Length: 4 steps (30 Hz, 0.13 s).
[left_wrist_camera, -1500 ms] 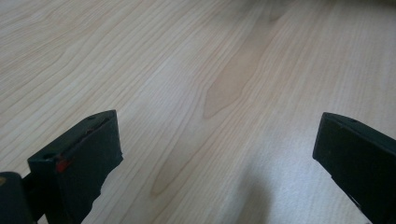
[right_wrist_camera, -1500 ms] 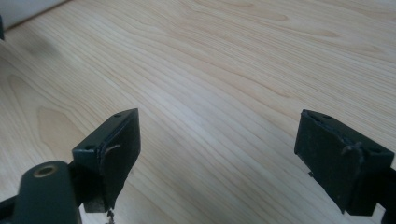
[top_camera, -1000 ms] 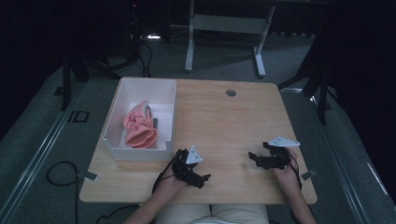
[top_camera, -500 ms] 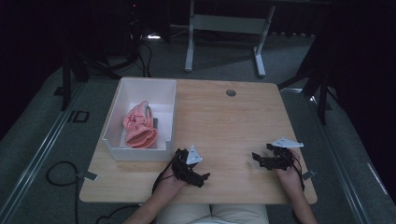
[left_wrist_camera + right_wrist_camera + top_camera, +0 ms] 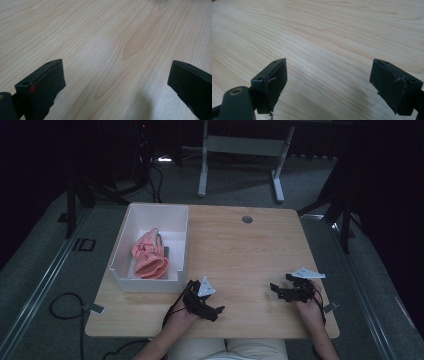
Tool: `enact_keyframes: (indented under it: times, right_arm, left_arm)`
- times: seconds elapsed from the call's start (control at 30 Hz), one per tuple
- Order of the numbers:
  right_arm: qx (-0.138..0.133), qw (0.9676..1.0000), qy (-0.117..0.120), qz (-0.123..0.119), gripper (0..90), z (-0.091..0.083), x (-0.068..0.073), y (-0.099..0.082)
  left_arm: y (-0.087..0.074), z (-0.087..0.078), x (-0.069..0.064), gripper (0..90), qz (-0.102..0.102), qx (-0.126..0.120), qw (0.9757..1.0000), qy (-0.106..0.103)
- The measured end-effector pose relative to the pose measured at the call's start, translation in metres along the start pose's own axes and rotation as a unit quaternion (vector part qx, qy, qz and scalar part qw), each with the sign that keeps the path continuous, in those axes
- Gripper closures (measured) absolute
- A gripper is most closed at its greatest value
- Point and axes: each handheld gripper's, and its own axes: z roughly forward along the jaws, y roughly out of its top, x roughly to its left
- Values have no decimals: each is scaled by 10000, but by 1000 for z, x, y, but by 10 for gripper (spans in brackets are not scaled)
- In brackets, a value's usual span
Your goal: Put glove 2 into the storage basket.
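Tools: we hold two, left tool (image 5: 216,310) and right tool (image 5: 275,290), jaws apart, empty.
Bench: one light wooden bench (image 5: 240,255).
Tray: one white plastic tray (image 5: 126,250), left of the tools.
Contents: one pink rubber glove bundle (image 5: 149,256) inside.

Cut off and unclear

The pink item (image 5: 149,256) in the white bin (image 5: 131,222) is too small and dim to identify — its lower part sits behind the bin's near wall; the person's forearms leave the high view's bottom edge.
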Motion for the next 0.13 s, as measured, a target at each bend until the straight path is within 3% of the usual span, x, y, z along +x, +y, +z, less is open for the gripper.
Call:
enact_keyframes:
  times: [0.13]
  right_arm:
    - [14,10000,-2,-30,143,0,0,0]
  left_arm:
    - [0,1,-1,7,17,30,10000,-2]
